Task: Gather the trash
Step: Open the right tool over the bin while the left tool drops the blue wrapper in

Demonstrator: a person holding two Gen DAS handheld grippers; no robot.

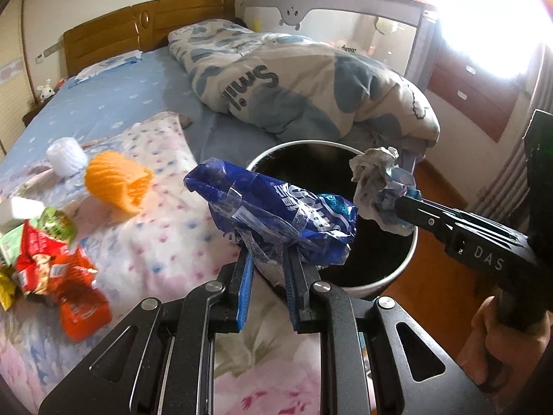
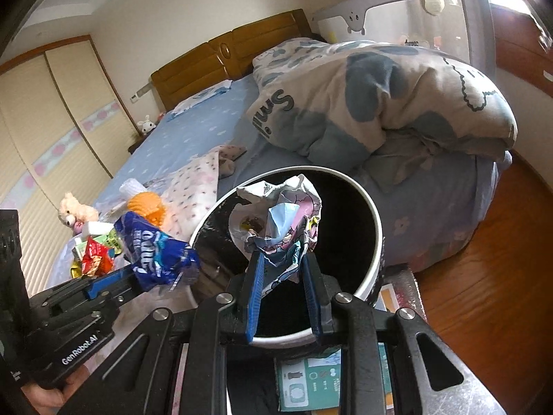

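Note:
My left gripper [image 1: 268, 252] is shut on a crumpled blue plastic wrapper [image 1: 276, 214] and holds it at the near rim of a round white bin with a black inside [image 1: 401, 266]. My right gripper [image 2: 281, 259] is shut on a crumpled printed paper wad [image 2: 280, 218] and holds it over the bin's opening [image 2: 375, 252]. The wad also shows in the left wrist view [image 1: 376, 186]. The blue wrapper shows in the right wrist view [image 2: 155, 252], left of the bin. More trash lies on the bed at the left: red snack wrappers [image 1: 65, 269], an orange foam net [image 1: 117, 183], a white foam net [image 1: 65, 155].
The bed [image 1: 114, 103] has a blue sheet, a flowered blanket [image 1: 162, 242] and a bunched duvet [image 1: 311, 79] behind the bin. A grey crib rail [image 1: 345, 3] stands at the back. Wooden floor [image 2: 484, 276] lies right of the bin. A plush toy [image 2: 74, 212] sits on the bed.

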